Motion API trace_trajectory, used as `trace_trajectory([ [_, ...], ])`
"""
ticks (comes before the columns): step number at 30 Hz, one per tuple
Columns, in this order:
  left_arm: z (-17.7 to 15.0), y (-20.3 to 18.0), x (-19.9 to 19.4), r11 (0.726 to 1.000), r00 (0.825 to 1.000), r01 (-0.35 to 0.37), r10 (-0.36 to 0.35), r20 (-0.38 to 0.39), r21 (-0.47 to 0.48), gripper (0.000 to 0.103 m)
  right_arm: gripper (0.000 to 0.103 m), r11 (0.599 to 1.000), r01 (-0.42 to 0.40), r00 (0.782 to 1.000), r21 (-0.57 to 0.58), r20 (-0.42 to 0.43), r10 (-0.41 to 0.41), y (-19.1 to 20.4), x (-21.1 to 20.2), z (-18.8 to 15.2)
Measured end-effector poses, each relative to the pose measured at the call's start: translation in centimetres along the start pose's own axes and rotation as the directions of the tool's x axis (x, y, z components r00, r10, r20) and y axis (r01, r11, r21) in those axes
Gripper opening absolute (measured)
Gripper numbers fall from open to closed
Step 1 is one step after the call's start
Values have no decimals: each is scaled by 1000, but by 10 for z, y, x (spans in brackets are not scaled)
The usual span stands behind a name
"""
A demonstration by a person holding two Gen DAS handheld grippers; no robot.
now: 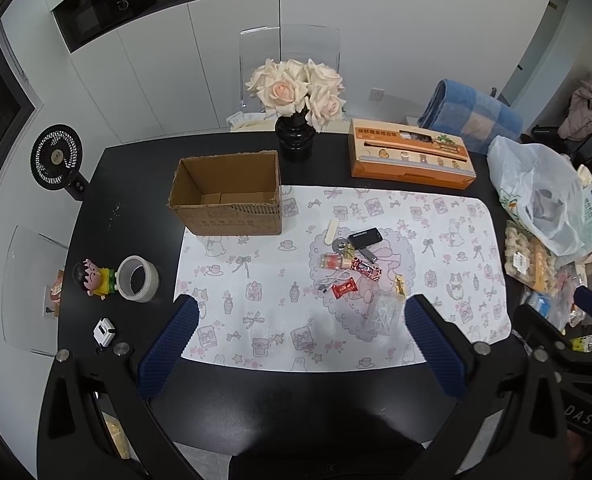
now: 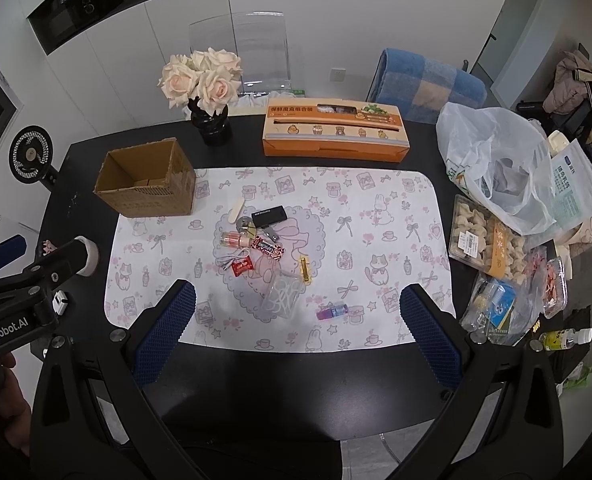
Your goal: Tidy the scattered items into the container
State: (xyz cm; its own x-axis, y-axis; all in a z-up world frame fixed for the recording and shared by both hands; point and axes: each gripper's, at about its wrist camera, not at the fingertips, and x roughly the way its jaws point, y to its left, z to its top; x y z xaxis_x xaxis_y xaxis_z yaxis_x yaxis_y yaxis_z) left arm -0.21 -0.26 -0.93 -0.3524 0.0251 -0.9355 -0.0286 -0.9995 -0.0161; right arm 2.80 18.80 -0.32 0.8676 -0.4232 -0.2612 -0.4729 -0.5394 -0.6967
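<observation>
Black table against white cabinets, with a printed mat laid across it. Cardboard box sits at the mat's far-left corner, open top, nothing visible inside but its bottom flaps. Scattered items are clustered mid-mat: black flash drive, red candy, small bottle, clear plastic packet, and a purple-blue tube nearer the front edge (seen only in the right view). Left gripper is spread wide and holds nothing, hovering over the near edge. Right gripper likewise, fingers wide apart. Vase of roses and orange box stand behind the mat.
</observation>
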Motion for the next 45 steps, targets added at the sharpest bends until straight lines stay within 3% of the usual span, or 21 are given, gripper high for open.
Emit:
trace_trajectory([
  [10,-7,-1,62,1000,996,11,-10,-89,12,103,103,1000,3,993,24,-120,0,-15,71,-16],
  [19,-16,-9,138,999,982,16,-8,-187,45,103,103,998,-1,968,59,-250,16,-25,151,-29],
  [32,-40,-9,254,999,960,38,-25,-279,39,103,103,991,-6,912,136,-405,61,-17,279,-53],
  [45,-47,-7,314,997,940,36,-13,-340,61,103,93,975,-26,863,219,-488,133,-5,335,-65],
])
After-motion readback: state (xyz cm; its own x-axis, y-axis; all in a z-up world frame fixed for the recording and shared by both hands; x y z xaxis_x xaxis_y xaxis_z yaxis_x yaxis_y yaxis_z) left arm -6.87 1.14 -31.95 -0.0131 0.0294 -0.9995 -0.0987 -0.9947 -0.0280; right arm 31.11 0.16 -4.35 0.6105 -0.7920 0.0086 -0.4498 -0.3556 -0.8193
